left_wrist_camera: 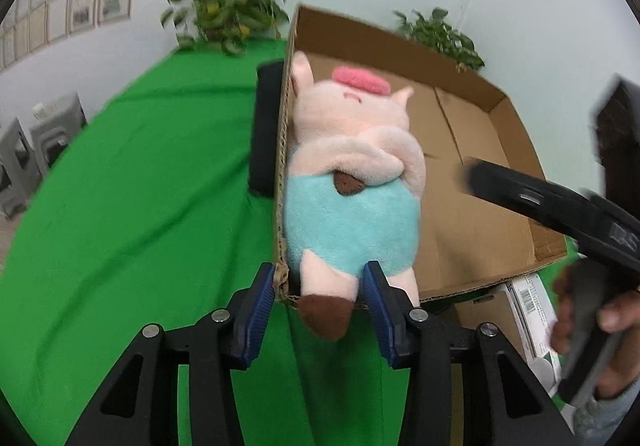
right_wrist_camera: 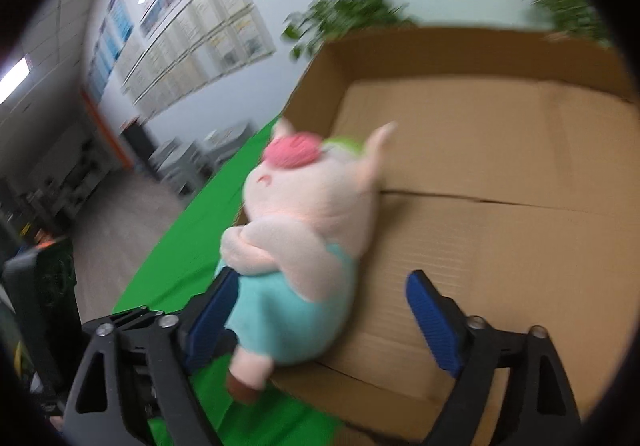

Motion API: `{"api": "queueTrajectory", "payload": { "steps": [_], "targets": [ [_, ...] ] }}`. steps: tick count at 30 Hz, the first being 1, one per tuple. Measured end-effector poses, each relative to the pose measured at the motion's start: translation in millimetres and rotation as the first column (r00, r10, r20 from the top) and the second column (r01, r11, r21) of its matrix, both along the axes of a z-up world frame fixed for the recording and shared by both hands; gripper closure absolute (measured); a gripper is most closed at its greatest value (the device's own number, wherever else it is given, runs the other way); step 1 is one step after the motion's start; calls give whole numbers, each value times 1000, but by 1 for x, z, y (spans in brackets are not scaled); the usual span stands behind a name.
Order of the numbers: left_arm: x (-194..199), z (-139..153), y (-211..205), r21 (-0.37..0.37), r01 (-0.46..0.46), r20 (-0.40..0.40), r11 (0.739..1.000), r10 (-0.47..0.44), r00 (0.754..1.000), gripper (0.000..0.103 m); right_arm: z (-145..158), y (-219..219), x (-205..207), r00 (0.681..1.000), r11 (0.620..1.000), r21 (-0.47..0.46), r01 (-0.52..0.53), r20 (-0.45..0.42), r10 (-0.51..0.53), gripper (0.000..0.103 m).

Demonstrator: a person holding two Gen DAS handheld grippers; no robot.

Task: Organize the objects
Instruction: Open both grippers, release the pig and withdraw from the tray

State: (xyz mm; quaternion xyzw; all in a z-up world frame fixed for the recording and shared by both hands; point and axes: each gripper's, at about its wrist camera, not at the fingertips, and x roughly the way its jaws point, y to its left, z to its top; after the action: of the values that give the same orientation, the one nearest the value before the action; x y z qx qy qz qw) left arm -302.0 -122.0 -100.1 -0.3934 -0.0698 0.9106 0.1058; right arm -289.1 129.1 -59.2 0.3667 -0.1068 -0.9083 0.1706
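Note:
A pink plush pig (left_wrist_camera: 352,173) in a light blue outfit lies on its back at the near left corner of an open cardboard box (left_wrist_camera: 480,181), one brown-tipped leg hanging over the rim. My left gripper (left_wrist_camera: 318,286) is open, its blue pads on either side of that leg and the box corner. In the right wrist view the pig (right_wrist_camera: 304,242) lies along the box's (right_wrist_camera: 500,205) left side. My right gripper (right_wrist_camera: 316,298) is open, wide around the pig's lower body, above the box floor. The right gripper also shows in the left wrist view (left_wrist_camera: 560,209).
The box sits on a green cloth-covered table (left_wrist_camera: 140,205). A dark object (left_wrist_camera: 266,129) lies against the box's left outer wall. Potted plants (left_wrist_camera: 224,13) stand at the table's far edge. White labelled packages (left_wrist_camera: 532,310) lie near the box's right front corner.

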Motion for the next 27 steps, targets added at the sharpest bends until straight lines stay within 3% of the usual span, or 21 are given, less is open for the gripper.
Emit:
{"api": "queueTrajectory", "payload": {
  "steps": [2, 4, 6, 9, 14, 27],
  "targets": [
    [19, 15, 6, -34, -7, -99, 999, 3, 995, 46, 10, 15, 28, 993, 993, 63, 95, -69, -91, 1],
    [45, 34, 17, -82, -26, -211, 996, 8, 977, 19, 15, 22, 57, 982, 979, 131, 157, -126, -141, 1],
    [74, 55, 30, -106, -48, -317, 993, 12, 948, 1, 16, 29, 81, 974, 966, 174, 191, -158, -164, 1],
    [110, 75, 53, -132, -36, -392, 991, -19, 920, 0, 14, 41, 111, 956, 946, 195, 260, -192, -223, 1],
    [147, 92, 87, -153, -19, -419, 988, -47, 907, 0, 24, 42, 145, 939, 935, 175, 309, -212, -270, 1],
    [202, 101, 115, -108, 34, -347, 994, -70, 935, 0, 24, 40, 191, 936, 937, 176, 301, -242, -255, 1]
  ]
}}
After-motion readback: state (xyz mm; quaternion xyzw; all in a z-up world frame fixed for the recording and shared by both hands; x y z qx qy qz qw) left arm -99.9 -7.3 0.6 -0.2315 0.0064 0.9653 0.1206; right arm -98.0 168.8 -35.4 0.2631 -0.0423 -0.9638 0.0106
